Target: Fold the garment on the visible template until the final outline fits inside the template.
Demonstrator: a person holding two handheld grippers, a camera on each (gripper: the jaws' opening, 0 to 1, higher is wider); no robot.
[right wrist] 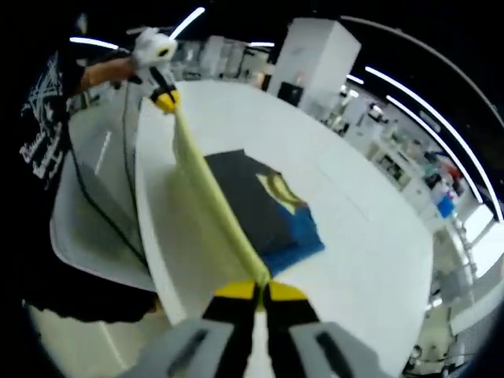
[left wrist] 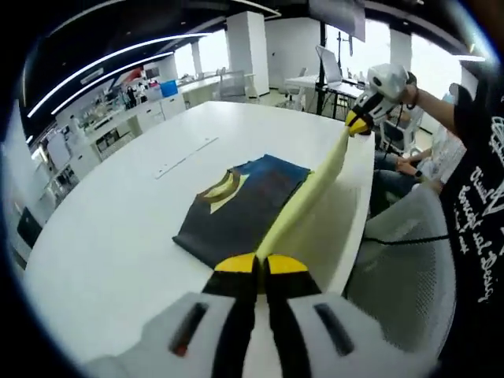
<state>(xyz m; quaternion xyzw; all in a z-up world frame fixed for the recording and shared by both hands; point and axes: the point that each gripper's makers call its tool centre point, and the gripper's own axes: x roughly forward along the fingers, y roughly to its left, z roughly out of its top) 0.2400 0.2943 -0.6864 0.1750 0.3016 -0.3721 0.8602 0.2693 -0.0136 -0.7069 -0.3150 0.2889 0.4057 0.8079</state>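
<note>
Yellow cloth hangs taut between the left gripper and right gripper, both clamped on its ends, above a dark mat on the bench. Lowering both ends level should keep the fold square.

Bright, even light falls from long ceiling strip lights and glaring windows. The white worktop reflects softly. Fisheye bending warps the edges, and near parts blur slightly.

White table carries a dark folded garment.
</note>
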